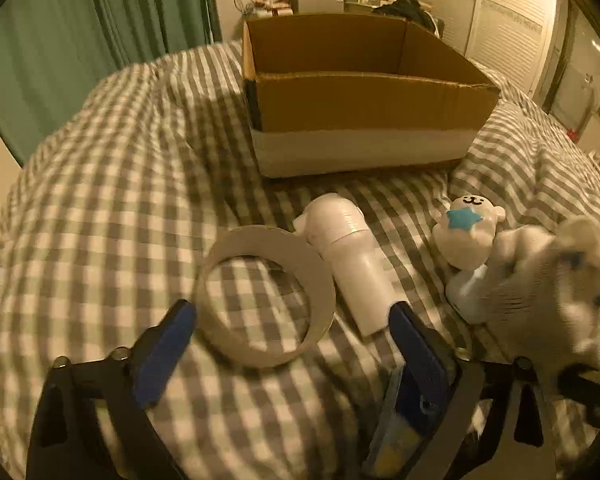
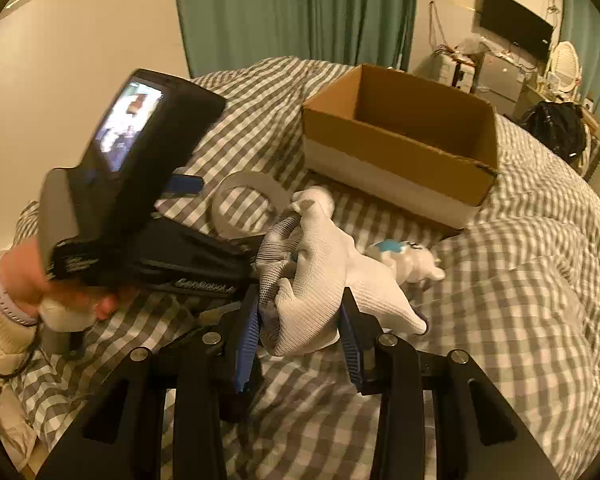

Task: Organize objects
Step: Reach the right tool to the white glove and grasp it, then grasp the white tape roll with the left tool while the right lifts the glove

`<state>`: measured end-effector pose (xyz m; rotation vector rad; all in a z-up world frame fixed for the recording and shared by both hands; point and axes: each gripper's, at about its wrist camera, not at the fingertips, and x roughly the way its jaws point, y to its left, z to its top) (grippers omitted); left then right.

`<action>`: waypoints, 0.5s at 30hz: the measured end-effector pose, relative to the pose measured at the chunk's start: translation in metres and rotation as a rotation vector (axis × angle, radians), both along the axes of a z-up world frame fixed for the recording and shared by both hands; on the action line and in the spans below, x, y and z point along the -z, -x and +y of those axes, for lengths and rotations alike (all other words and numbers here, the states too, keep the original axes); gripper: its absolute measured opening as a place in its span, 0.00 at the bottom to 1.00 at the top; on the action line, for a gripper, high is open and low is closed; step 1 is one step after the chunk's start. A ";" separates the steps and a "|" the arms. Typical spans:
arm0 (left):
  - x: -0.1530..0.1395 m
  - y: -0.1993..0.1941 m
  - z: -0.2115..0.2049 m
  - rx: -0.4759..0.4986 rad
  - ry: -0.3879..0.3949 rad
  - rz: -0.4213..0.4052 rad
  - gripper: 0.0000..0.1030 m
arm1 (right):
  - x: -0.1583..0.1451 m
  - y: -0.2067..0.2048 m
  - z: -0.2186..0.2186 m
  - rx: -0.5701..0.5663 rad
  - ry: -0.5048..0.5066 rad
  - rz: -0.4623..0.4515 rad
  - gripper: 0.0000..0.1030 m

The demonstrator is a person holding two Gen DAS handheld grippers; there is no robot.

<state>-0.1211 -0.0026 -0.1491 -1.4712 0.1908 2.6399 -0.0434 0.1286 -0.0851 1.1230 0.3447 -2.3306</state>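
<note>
Checked bedding under everything, green curtains behind, and the cardboard box (image 1: pixel 364 92) sits open at upper centre of the left view. My right gripper (image 2: pixel 300 320) is clamped on the white glove (image 2: pixel 320 280), pads squeezing its cuff, low centre of the right view. My left gripper (image 1: pixel 292 320) stands wide, nothing pinched, fingers either side of the tape roll (image 1: pixel 266 296) with the white bottle (image 1: pixel 352 268) just beside it. Best now, I reckon: lift the glove clear of the bear figure (image 1: pixel 470 232), carry it over the box rim, release inside. Left should centre on the roll's wall before squeezing.
</note>
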 end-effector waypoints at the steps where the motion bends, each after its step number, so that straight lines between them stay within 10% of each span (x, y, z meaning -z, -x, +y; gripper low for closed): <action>1: 0.003 0.002 0.001 -0.008 0.024 0.003 0.82 | -0.003 -0.001 0.003 0.010 -0.010 0.018 0.35; 3: 0.006 0.001 0.001 -0.004 0.039 -0.003 0.70 | -0.005 0.001 0.006 0.020 0.003 0.020 0.35; 15: -0.029 -0.054 -0.006 0.011 -0.042 0.057 0.69 | -0.018 -0.020 0.012 0.088 -0.012 0.074 0.35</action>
